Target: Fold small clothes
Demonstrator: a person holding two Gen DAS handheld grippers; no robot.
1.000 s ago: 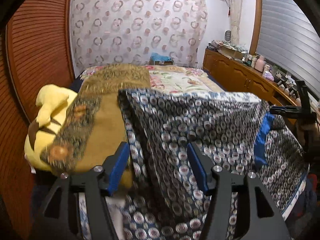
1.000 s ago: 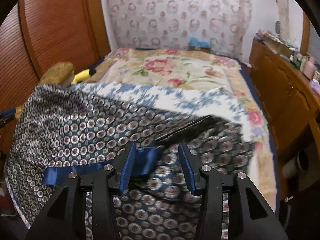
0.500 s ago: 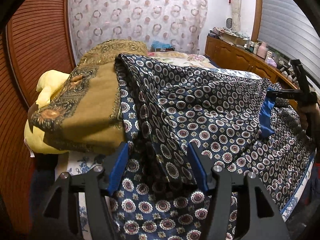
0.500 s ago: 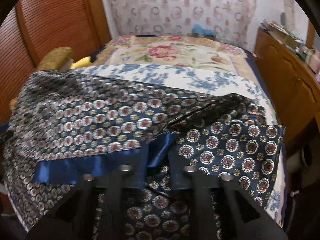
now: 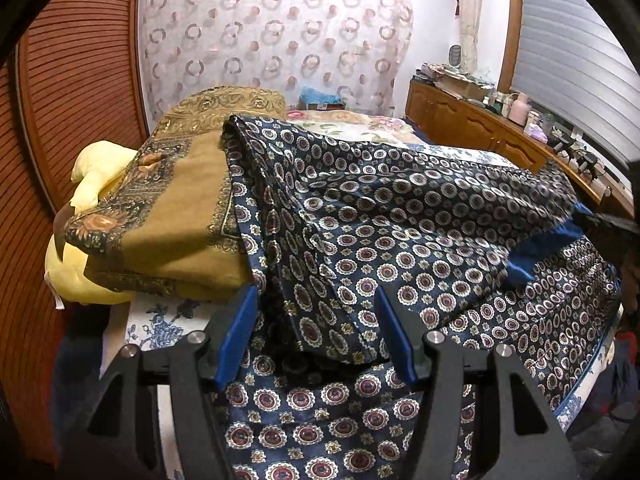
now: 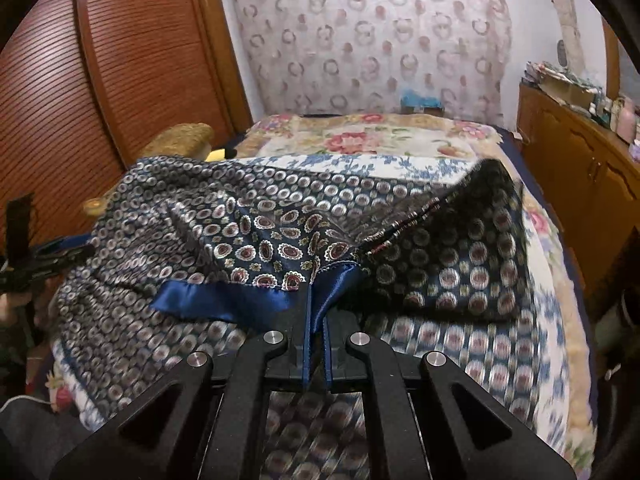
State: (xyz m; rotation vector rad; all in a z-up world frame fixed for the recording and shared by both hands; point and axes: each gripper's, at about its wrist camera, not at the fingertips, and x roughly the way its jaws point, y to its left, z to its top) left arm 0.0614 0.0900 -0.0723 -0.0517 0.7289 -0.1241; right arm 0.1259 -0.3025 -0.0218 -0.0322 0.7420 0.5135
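Observation:
A navy patterned garment [image 5: 400,232] with circle motifs and a shiny blue waistband [image 6: 224,300] lies spread and partly doubled over on the bed. My left gripper [image 5: 316,332] is open, its blue pads either side of a raised fold of the cloth without pinching it. My right gripper [image 6: 316,320] is shut on the blue waistband near its corner and holds it just above the lower layer. The left gripper also shows at the left edge of the right wrist view [image 6: 24,256].
A folded brown patterned blanket [image 5: 180,216] on a yellow plush toy [image 5: 92,184] sits left of the garment. The floral bedspread [image 6: 380,140] stretches behind. A wooden dresser [image 5: 480,128] lines the right side, a slatted wooden wardrobe [image 6: 140,60] the left.
My right gripper has shut on the blue waistband and carried it forward over the lower layer. The cloth has dropped from hanging to lying on the bed. My left gripper stayed open.

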